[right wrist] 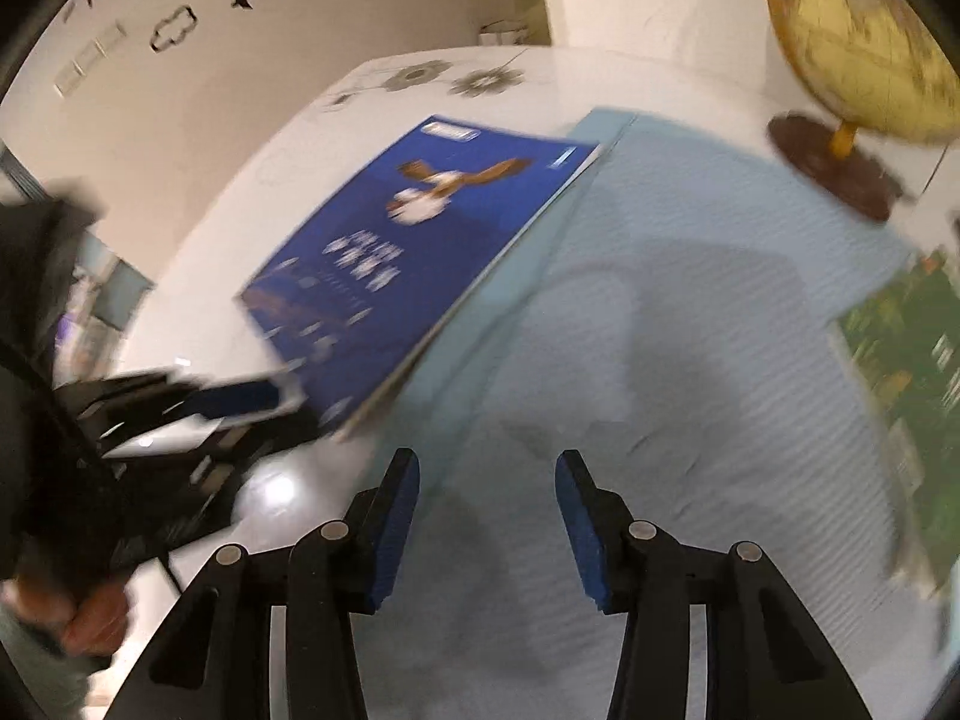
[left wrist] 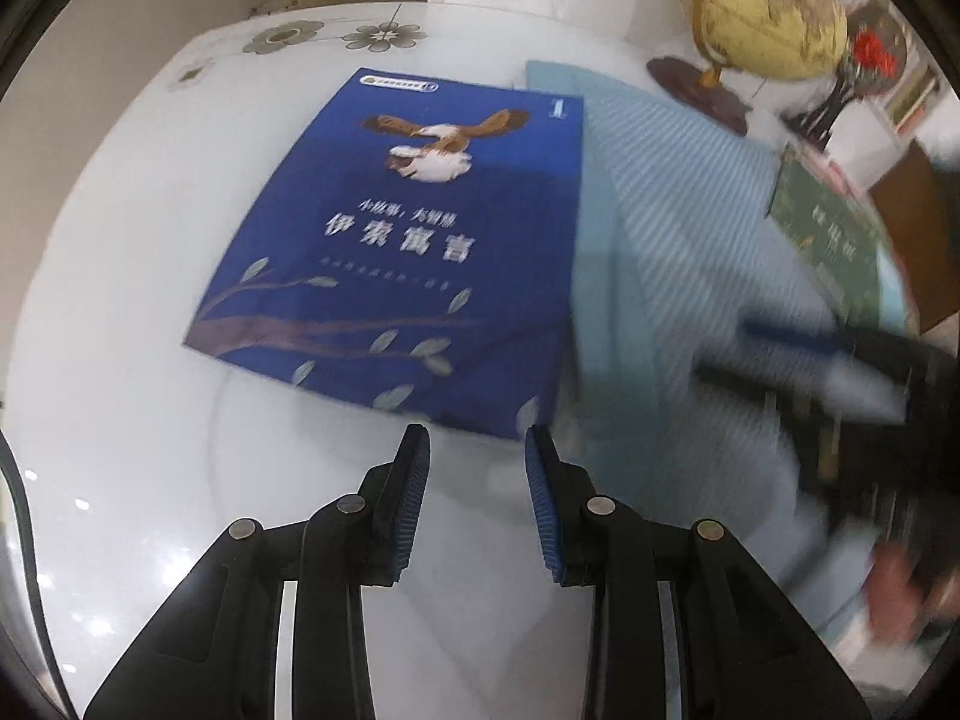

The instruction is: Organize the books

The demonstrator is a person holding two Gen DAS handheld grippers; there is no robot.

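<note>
Left wrist view only: green book (left wrist: 831, 240) readable at the cloth's far right edge.
Right wrist view only: wall stickers (right wrist: 174, 30), lettering "Sweet".
Blue book (left wrist: 408, 240): flat on white table (left wrist: 120, 360), eagle cover, spine edge overlapping light blue cloth (right wrist: 660, 330).
Globe (right wrist: 864, 42): behind cloth.
Left gripper (left wrist: 477, 450): jaws apart, empty, at book's near edge.
Right gripper (right wrist: 486, 468): jaws apart, empty, over cloth.

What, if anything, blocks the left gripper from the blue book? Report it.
Nothing visible does. The left gripper hangs with its fingers apart and empty just short of the blue book's near edge, only bare white table between them. The light blue cloth lies beside the book, and the right gripper is over the cloth.
</note>
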